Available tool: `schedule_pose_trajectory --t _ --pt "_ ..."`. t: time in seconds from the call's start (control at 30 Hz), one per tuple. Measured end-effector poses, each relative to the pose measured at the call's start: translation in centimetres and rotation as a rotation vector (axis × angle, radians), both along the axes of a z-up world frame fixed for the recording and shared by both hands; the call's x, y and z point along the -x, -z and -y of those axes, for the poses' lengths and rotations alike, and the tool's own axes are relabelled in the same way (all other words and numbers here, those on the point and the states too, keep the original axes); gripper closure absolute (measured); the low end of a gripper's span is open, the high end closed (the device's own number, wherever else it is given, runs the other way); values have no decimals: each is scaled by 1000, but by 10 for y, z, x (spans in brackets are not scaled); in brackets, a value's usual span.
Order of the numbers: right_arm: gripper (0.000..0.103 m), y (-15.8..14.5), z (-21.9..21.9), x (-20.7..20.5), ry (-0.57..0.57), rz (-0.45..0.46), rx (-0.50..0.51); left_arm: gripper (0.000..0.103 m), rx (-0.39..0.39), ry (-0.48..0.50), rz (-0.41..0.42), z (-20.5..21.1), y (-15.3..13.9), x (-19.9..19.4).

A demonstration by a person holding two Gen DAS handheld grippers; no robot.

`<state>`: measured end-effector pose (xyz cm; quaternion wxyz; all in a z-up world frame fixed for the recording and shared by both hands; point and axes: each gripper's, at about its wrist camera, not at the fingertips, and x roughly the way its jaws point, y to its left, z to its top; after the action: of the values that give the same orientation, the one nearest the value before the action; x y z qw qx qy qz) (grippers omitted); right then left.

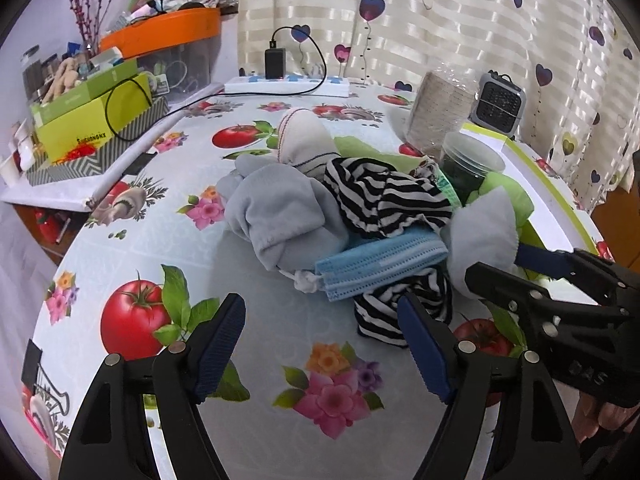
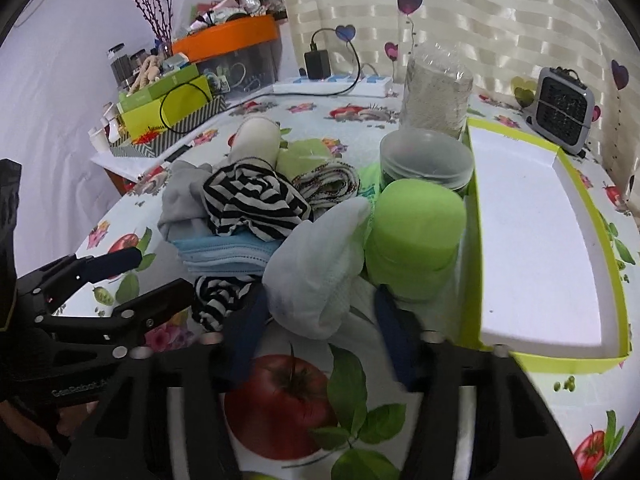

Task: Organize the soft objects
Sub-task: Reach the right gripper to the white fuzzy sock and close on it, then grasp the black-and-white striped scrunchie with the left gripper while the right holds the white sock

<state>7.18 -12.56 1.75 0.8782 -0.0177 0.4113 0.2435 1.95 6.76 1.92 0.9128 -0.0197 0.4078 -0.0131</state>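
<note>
The pile of soft objects (image 2: 256,208) lies on the worktop (image 2: 280,392) at the centre of the right wrist frame: a striped black-and-white cloth (image 2: 252,200), a blue face mask (image 2: 224,258), a grey fleece item (image 1: 276,216), a pale grey mitten-like piece (image 2: 320,264) and a green roll (image 2: 416,232). All appear light, limp and easily crushed; none looks fragile or slippery, though a loose fold will probably slide out of a shallow grip. Take hold at a thick, bunched part, not at a single hanging edge. The right hand-held gripper (image 2: 320,332) sits at the lower centre of its frame with the pale grey piece between its 2 blue pads (image 2: 248,328); the jaws are part-way closed, and whether the pads already press on the cloth cannot be told. The open green-edged box (image 2: 532,248) lies just right of it, a likely destination. The left hand-held gripper (image 1: 324,336) stands wide open and empty at the lower centre of its frame, just in front of the mask and the striped cloth, touching neither
</note>
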Motion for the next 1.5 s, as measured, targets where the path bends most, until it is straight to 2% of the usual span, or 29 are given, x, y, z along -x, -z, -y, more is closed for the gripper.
schedule_pose_trajectory --t 0.03,0.07,0.1,0.2,0.6,0.63,0.73,0.8,0.87,0.93,1.33,1.5 --pt "61 2 0 -1 -1 -4 0 24 -2 3 -4 0 1 -1" --pt "71 3 -1 -2 -4 -6 -2 24 1 12 -10 1 2 -1" --pt "76 3 -1 -1 -8 -6 -3 24 6 19 -14 2 3 -1" --pt "79 0 3 5 -8 11 -6 24 10 34 -24 7 5 -1" --pt "80 -14 32 34 24 46 -23 24 62 106 -55 37 11 -5" --pt "80 -14 34 34 29 45 -25 25 61 113 -56 40 12 -6" --pt "80 -15 39 36 40 44 -29 40 46 130 -67 49 15 -10" --pt "80 -15 42 36 43 44 -30 43 49 131 -74 51 17 -11" --pt "80 -15 44 38 47 46 -30 51 55 122 -73 50 16 -11" --pt "80 -15 47 39 51 46 -32 55 53 116 -73 50 15 -10" --pt "80 -25 59 51 68 75 -42 56 34 99 -35 50 0 4" --pt "80 -29 65 53 81 87 -47 65 42 105 -8 51 -11 11"
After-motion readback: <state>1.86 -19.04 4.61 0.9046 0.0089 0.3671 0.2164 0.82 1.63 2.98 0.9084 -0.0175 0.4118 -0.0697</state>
